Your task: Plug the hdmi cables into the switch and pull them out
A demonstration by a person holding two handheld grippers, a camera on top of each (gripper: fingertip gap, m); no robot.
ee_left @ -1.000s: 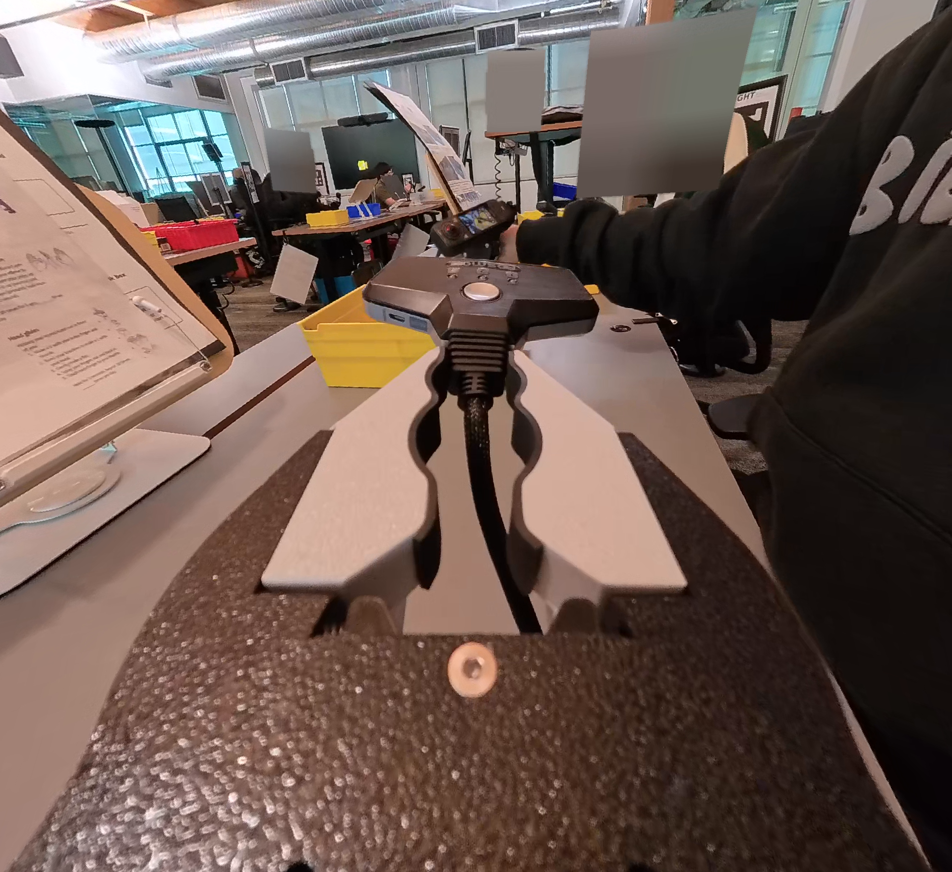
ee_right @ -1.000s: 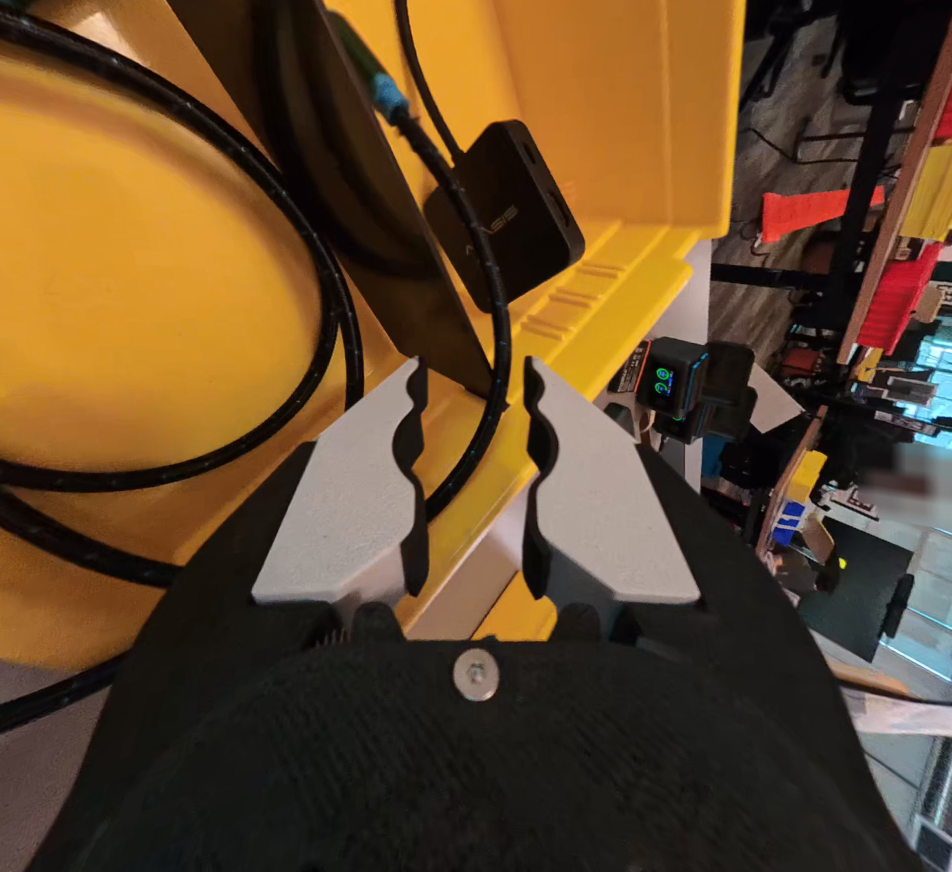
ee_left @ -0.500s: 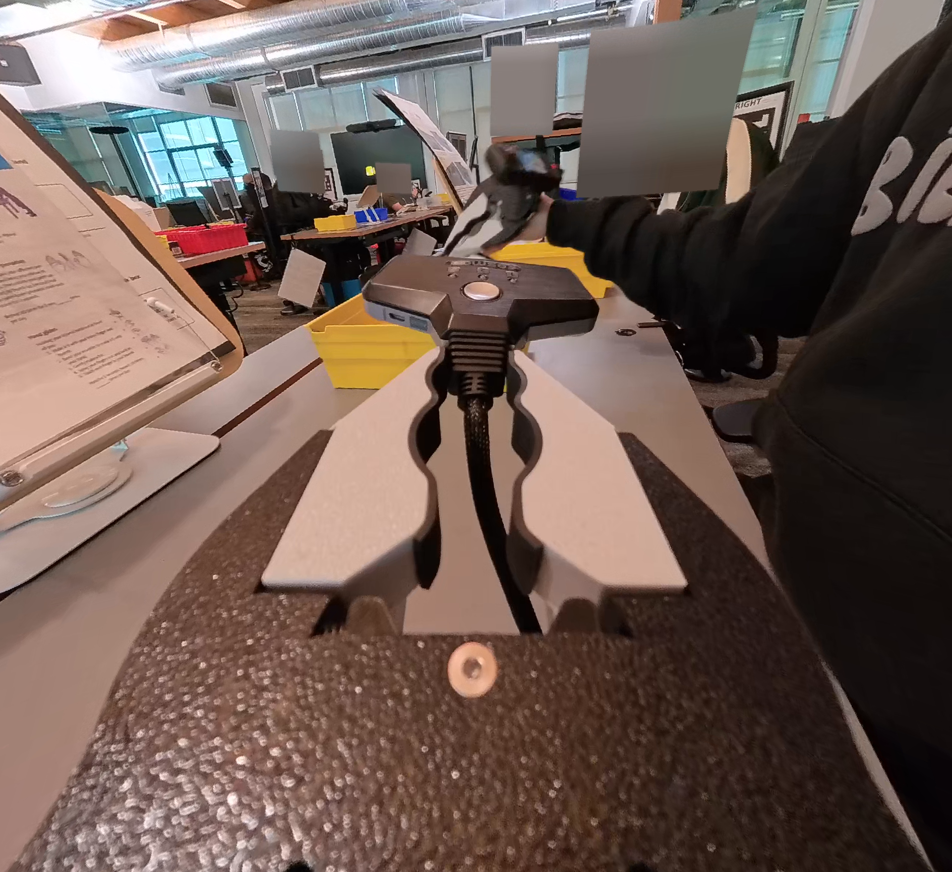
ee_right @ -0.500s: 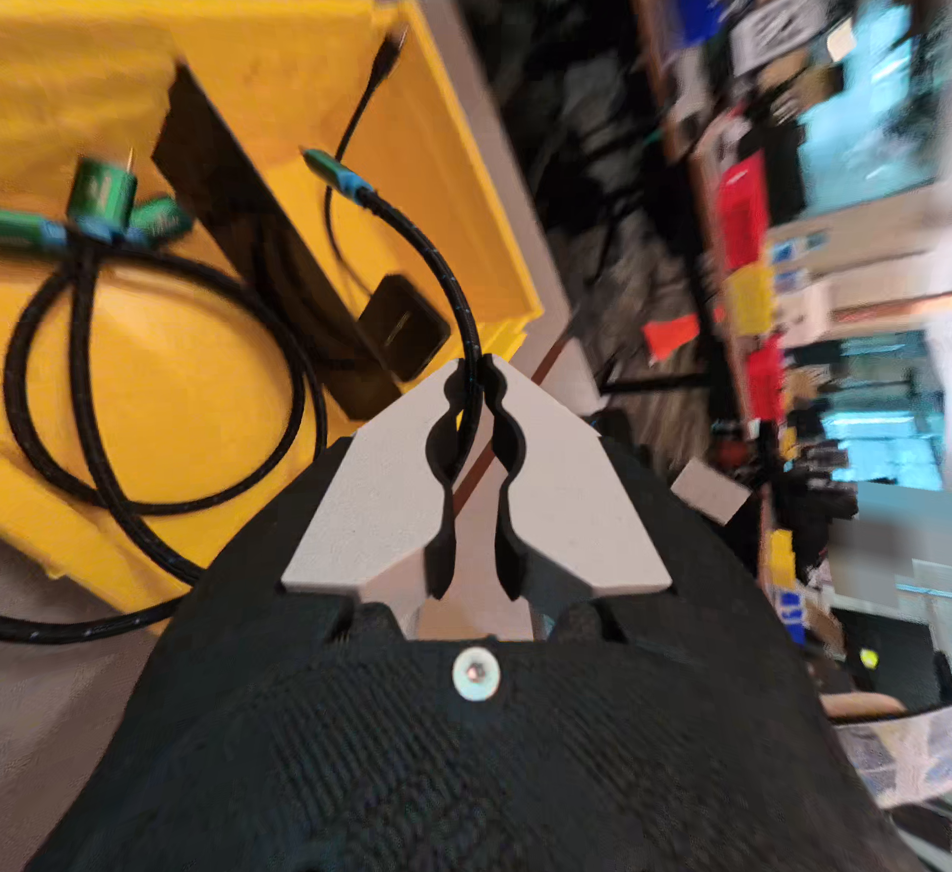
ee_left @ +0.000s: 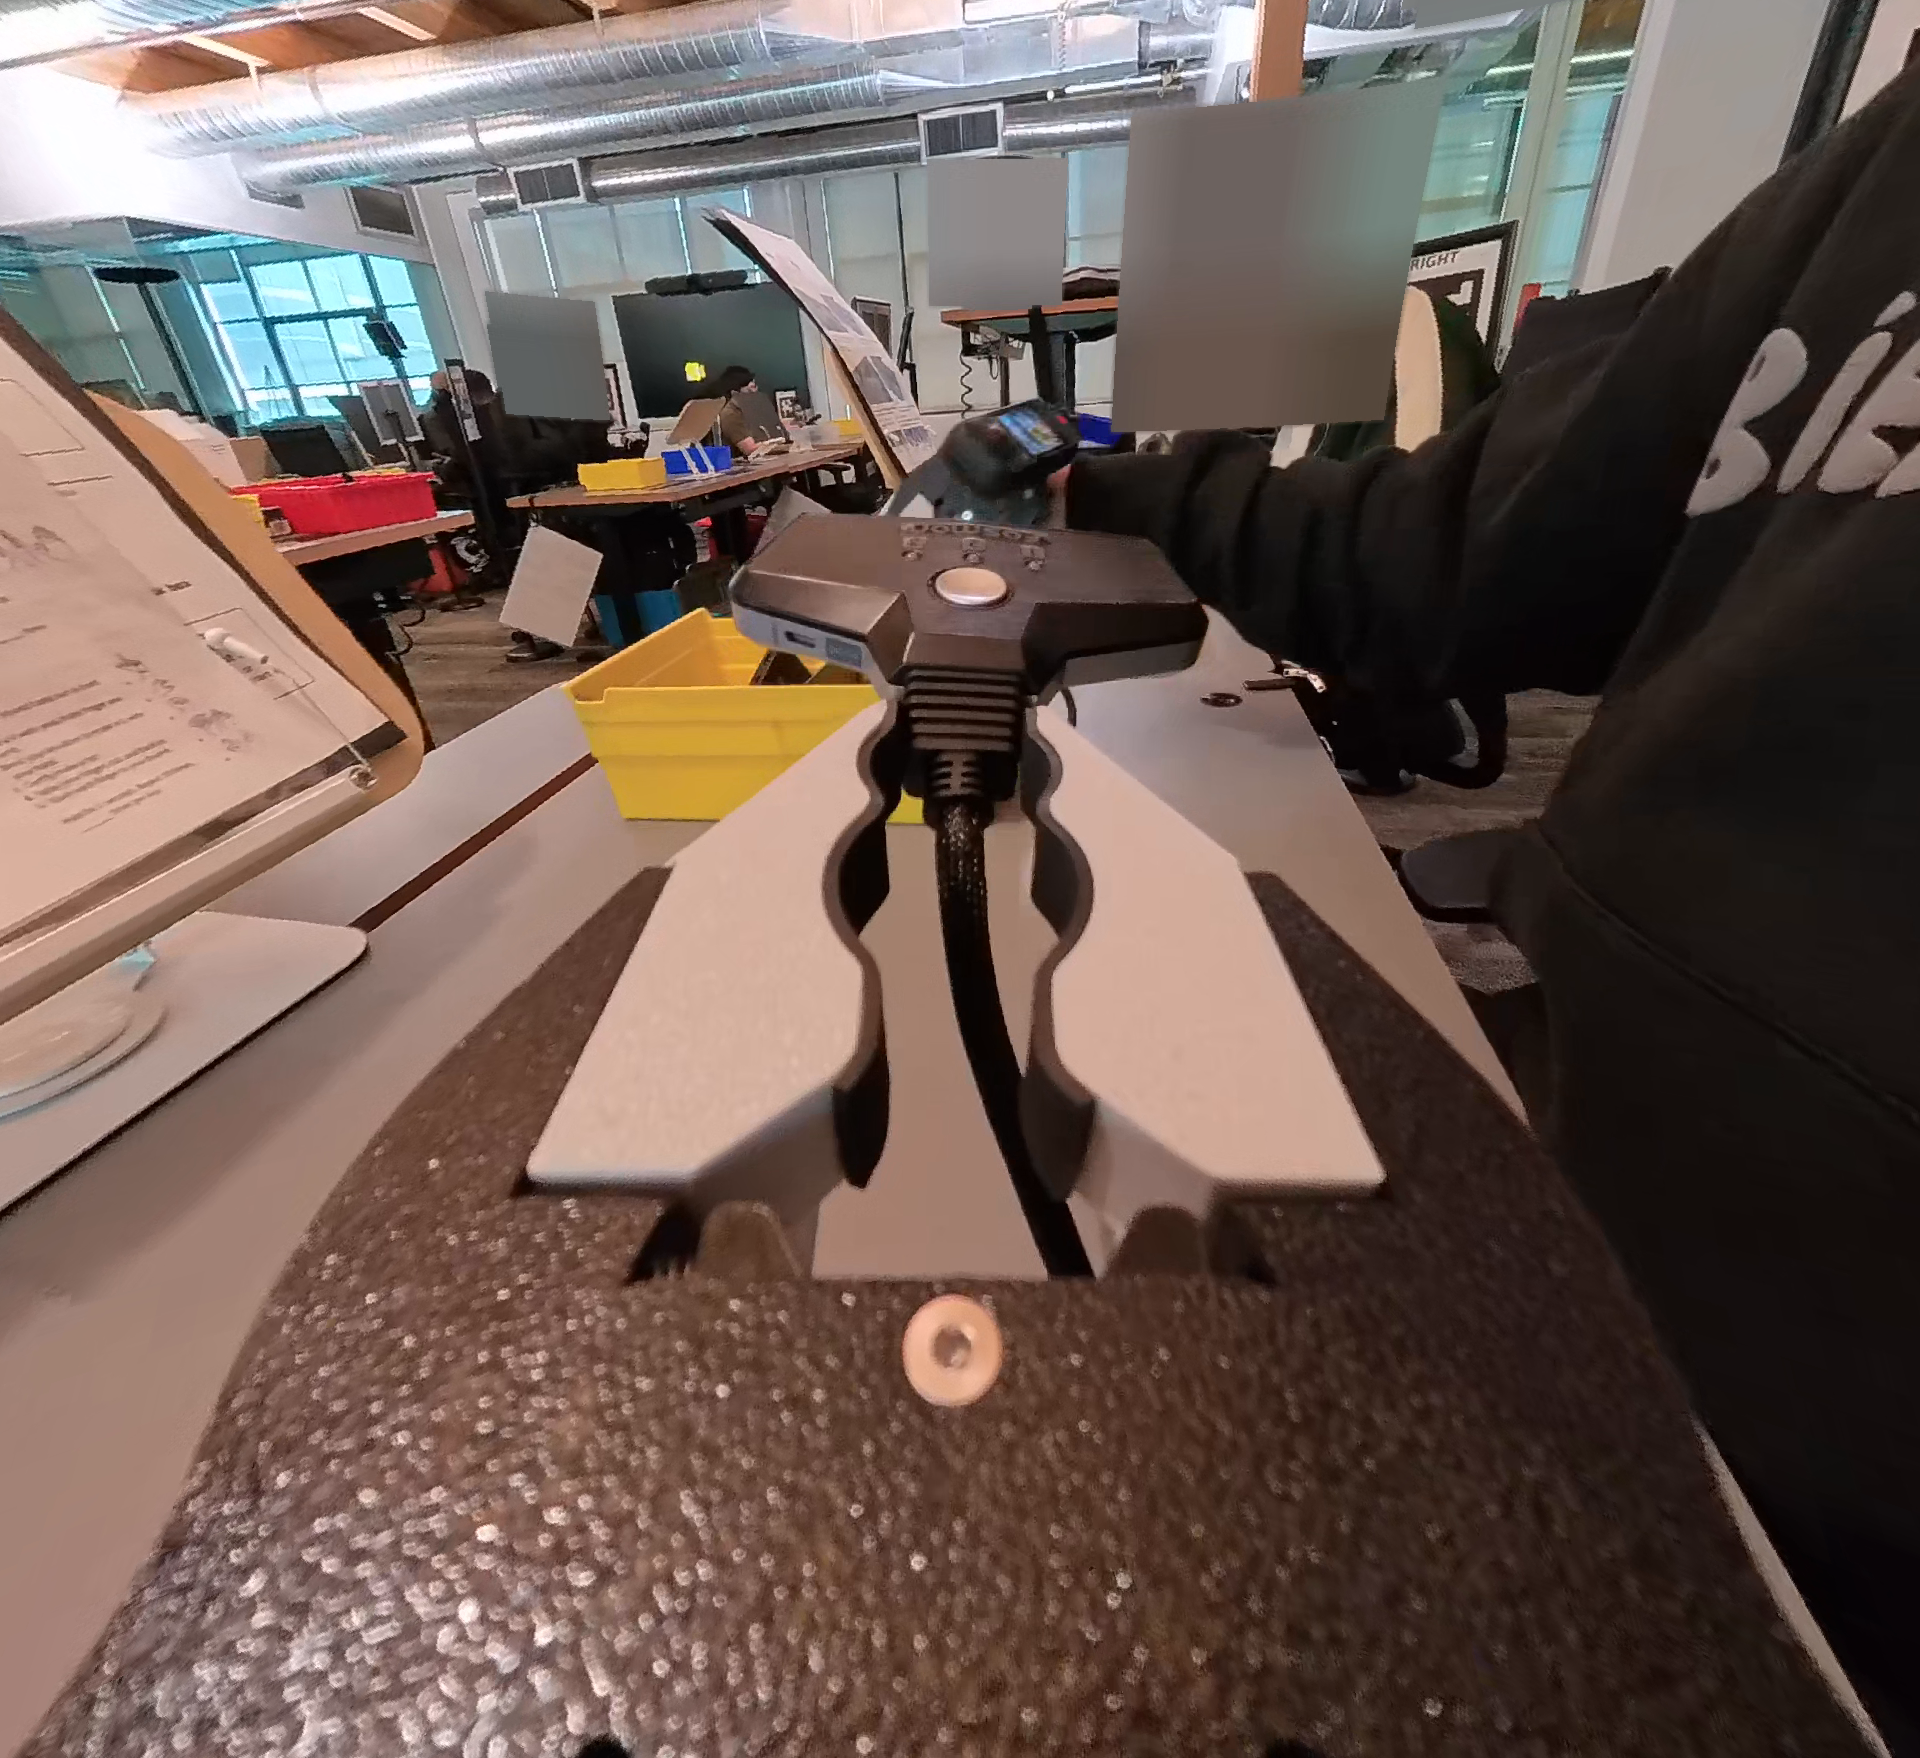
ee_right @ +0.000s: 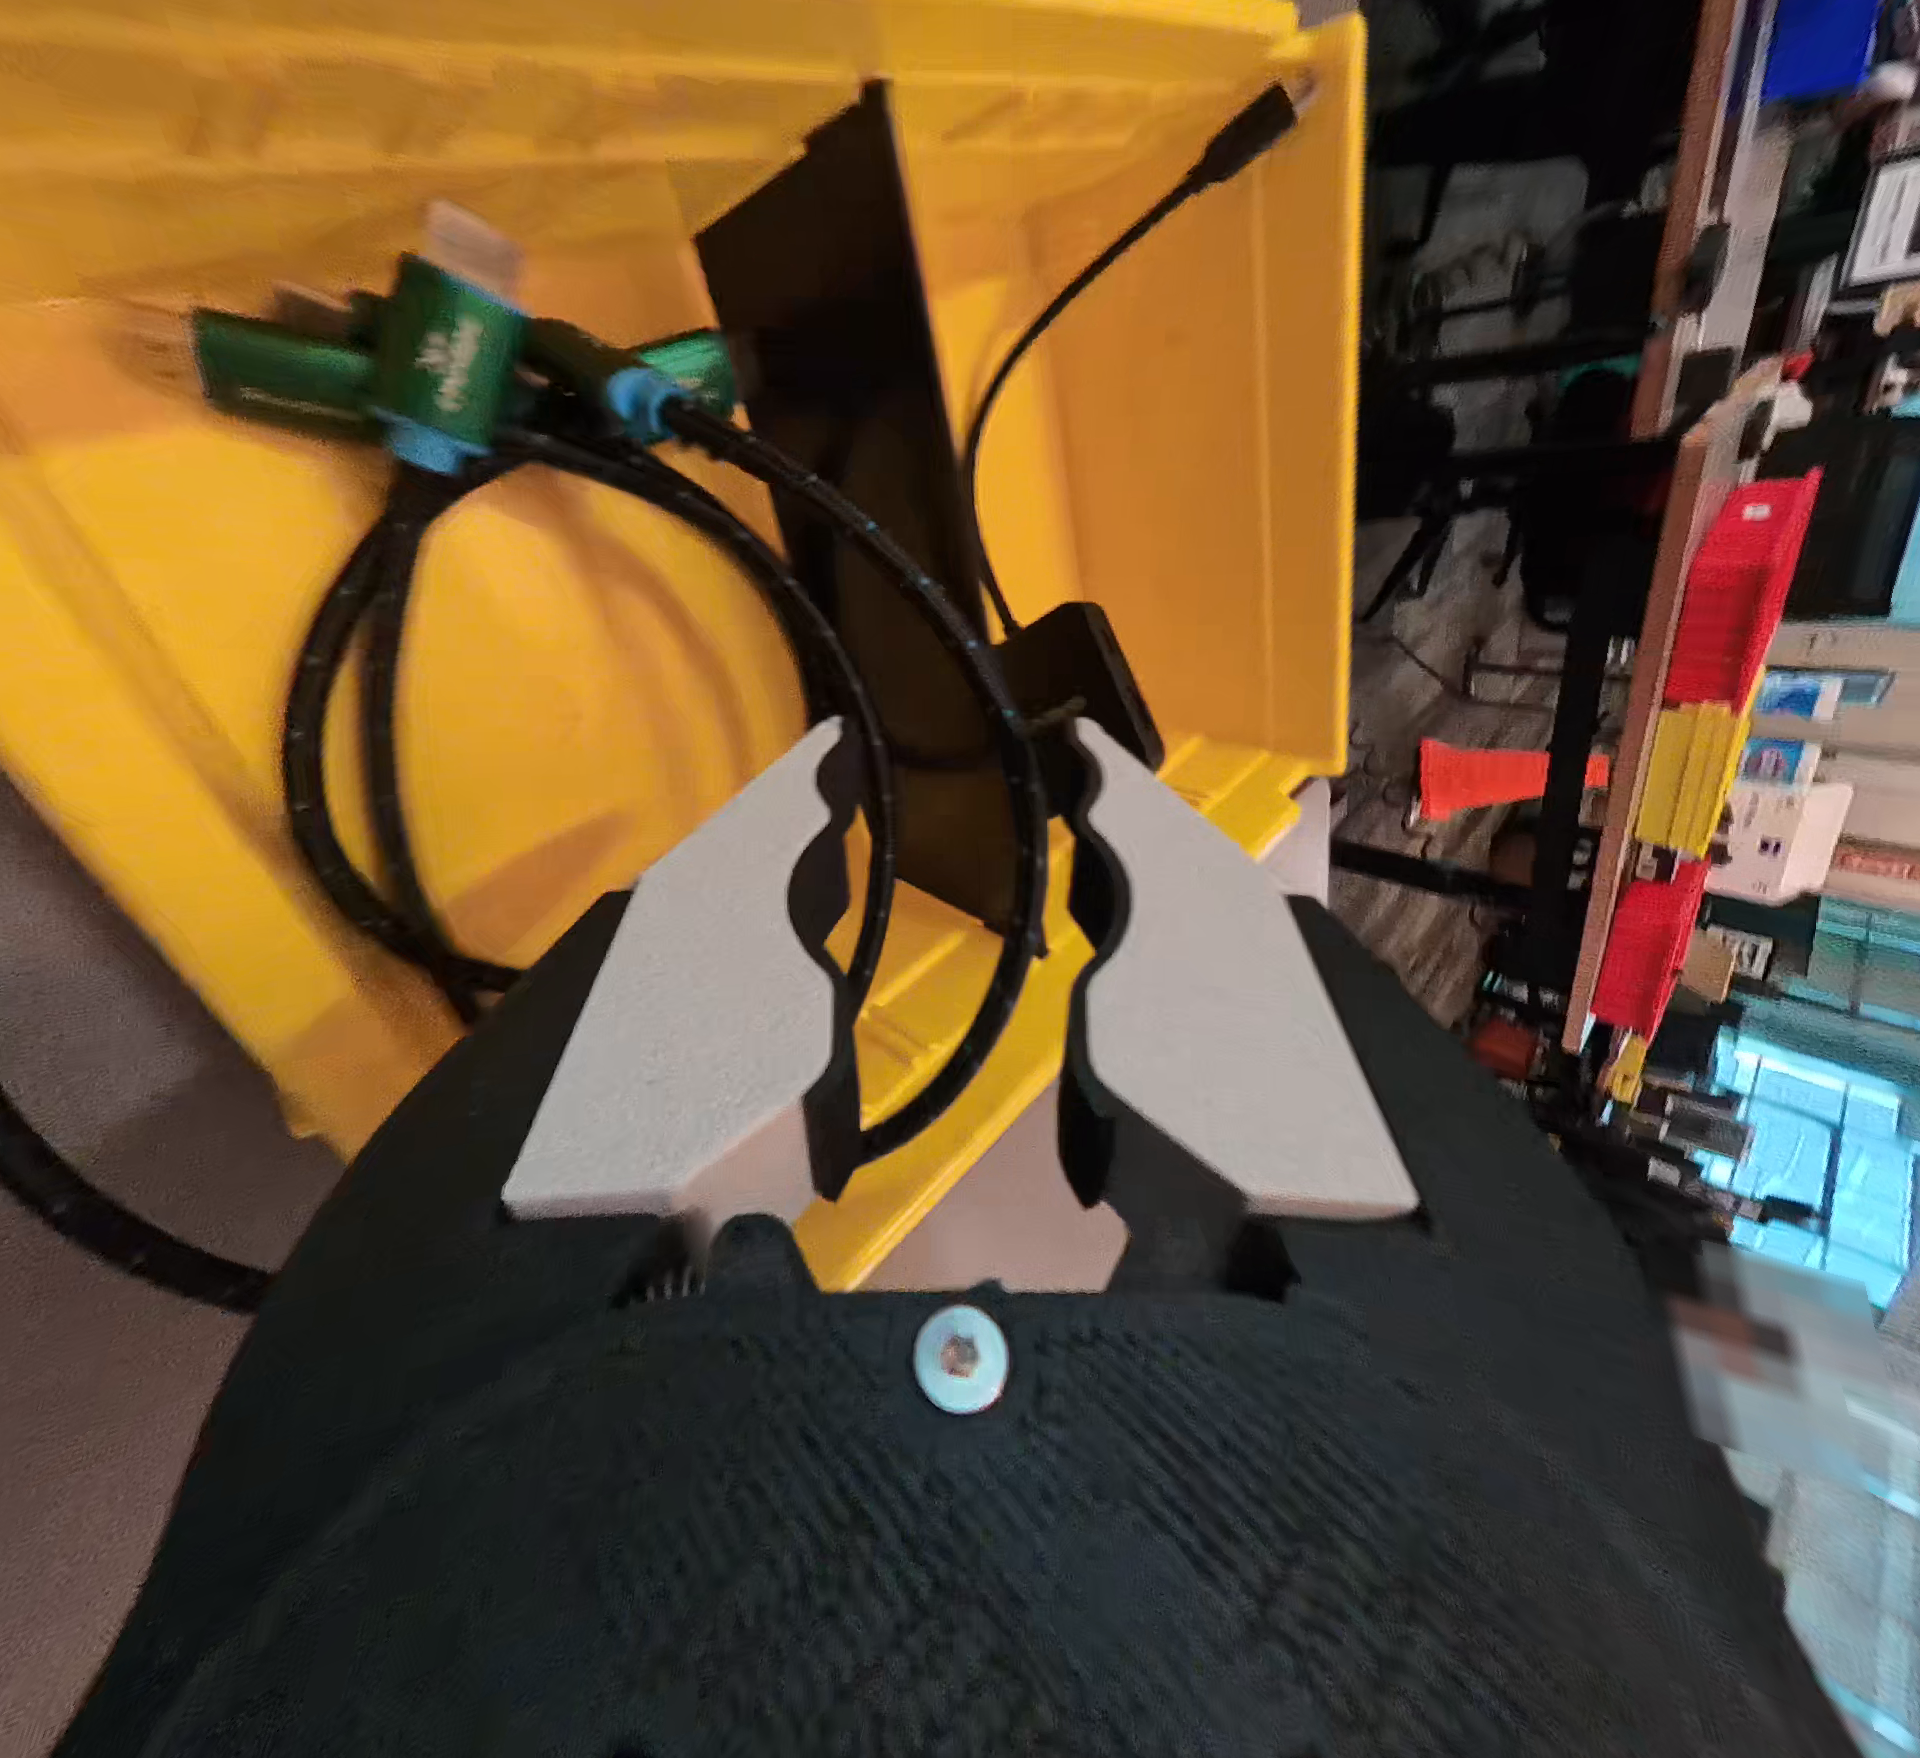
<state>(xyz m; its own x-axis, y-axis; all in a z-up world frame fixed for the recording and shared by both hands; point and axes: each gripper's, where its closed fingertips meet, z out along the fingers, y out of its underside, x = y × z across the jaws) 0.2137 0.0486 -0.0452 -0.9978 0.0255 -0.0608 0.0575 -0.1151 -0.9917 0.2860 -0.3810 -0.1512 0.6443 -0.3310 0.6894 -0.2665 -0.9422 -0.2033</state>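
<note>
In the left wrist view my left gripper (ee_left: 961,752) is shut on the ribbed collar of the black HDMI switch (ee_left: 966,607) and holds it above the table; the switch's braided lead (ee_left: 977,929) runs back between the fingers. My right gripper (ee_left: 997,451) shows beyond the switch, over the yellow bin (ee_left: 707,721). In the right wrist view my right gripper (ee_right: 961,742) is open over the bin (ee_right: 1299,358). Black braided HDMI cables (ee_right: 343,669) with green plugs (ee_right: 457,368) lie coiled inside. Two cable strands (ee_right: 1023,877) pass between the open fingers.
A black divider (ee_right: 883,461) stands in the bin, with a small black adapter box (ee_right: 1091,669) and its thin cable beside it. A document stand (ee_left: 156,669) is at the left on the grey table (ee_left: 416,877). A person's black sleeve (ee_left: 1455,565) reaches across on the right.
My right gripper was open, shut on a braided cable half a second ago, and is now open again closer over the bin. My left gripper keeps hold of the switch.
</note>
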